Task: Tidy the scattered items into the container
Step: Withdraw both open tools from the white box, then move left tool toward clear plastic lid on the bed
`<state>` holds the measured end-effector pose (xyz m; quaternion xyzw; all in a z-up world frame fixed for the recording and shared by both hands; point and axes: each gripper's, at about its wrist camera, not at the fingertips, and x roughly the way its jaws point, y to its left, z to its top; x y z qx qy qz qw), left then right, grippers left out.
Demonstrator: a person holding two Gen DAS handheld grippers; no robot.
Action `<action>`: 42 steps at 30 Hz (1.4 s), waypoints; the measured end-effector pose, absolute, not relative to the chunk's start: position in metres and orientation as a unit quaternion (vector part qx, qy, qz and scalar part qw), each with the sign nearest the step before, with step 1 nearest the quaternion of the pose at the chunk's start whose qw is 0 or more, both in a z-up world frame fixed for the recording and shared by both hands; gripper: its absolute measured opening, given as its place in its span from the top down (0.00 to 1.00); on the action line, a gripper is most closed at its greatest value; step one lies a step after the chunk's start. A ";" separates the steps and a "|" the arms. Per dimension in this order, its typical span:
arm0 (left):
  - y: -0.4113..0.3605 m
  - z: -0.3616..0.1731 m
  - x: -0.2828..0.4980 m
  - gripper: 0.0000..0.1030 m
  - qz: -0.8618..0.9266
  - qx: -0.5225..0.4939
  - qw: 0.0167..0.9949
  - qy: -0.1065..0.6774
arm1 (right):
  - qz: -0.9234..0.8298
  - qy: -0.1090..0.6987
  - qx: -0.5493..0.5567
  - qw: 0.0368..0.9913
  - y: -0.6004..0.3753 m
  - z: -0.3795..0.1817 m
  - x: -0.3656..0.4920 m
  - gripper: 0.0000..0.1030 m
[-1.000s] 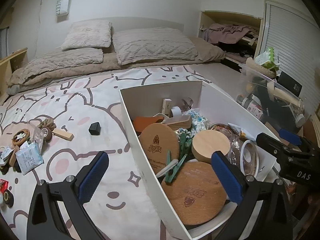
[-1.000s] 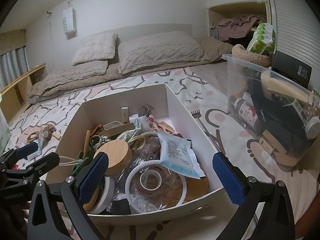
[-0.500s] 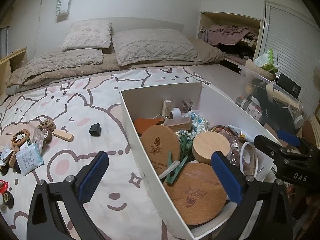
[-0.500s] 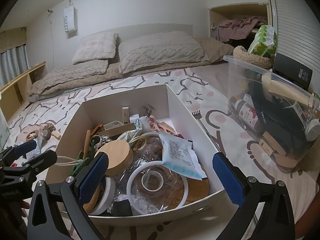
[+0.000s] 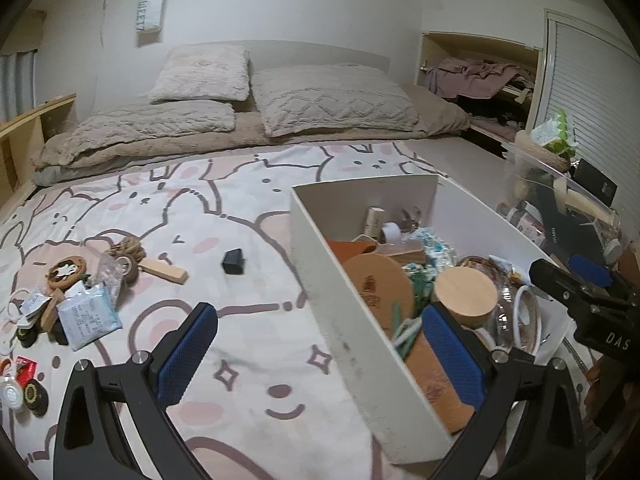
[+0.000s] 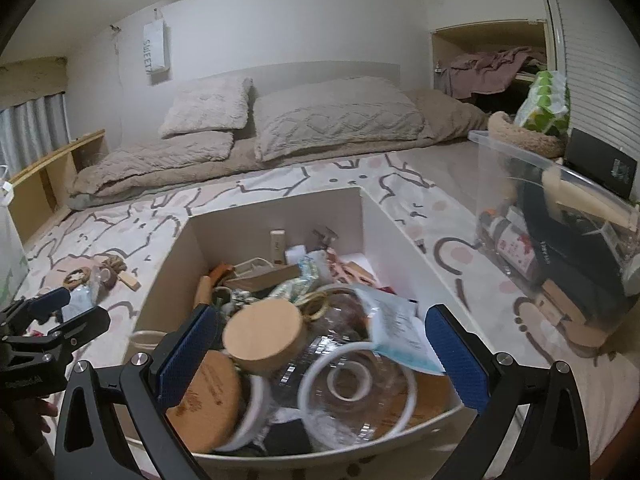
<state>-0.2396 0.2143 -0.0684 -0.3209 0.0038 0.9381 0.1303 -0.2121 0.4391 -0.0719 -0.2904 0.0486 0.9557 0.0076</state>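
A white box (image 5: pixel 348 320) (image 6: pixel 384 224) sits on the bed, full of small items: cork discs, a wooden lid (image 6: pixel 262 332), tape rings, a paper packet. My left gripper (image 5: pixel 316 352) is open and empty, straddling the box's left wall. My right gripper (image 6: pixel 320 352) is open and empty over the box's near end. Scattered on the sheet left of the box lie a black cube (image 5: pixel 234 261), a wooden block (image 5: pixel 164 271), a blue-white packet (image 5: pixel 88 316), a wooden ring (image 5: pixel 66 272) and small round pieces (image 5: pixel 30 392).
A clear plastic bin (image 6: pixel 560 220) packed with bottles and boxes stands right of the white box. Pillows (image 5: pixel 328 98) and a folded blanket lie at the head of the bed. A wooden shelf (image 6: pixel 48 184) runs along the left side.
The left gripper has shifted left, so the scattered pile sits nearer the centre of its view. The right gripper has moved closer over the box. Both stayed open.
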 end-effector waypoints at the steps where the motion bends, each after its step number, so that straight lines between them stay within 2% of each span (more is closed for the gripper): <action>1: 0.211 -0.069 -0.239 0.00 0.939 -0.321 0.128 0.004 | 0.956 0.050 -0.290 0.005 0.437 -0.072 -0.213 0.00; 37: 0.076 -0.065 -0.226 0.00 0.954 -0.296 0.048 -0.013 | 0.962 -0.011 -0.253 -0.106 0.310 -0.074 -0.218 0.00; 42: 0.061 -0.066 -0.220 0.00 0.955 -0.293 0.042 -0.007 | 0.966 0.004 -0.233 -0.116 0.302 -0.074 -0.215 0.00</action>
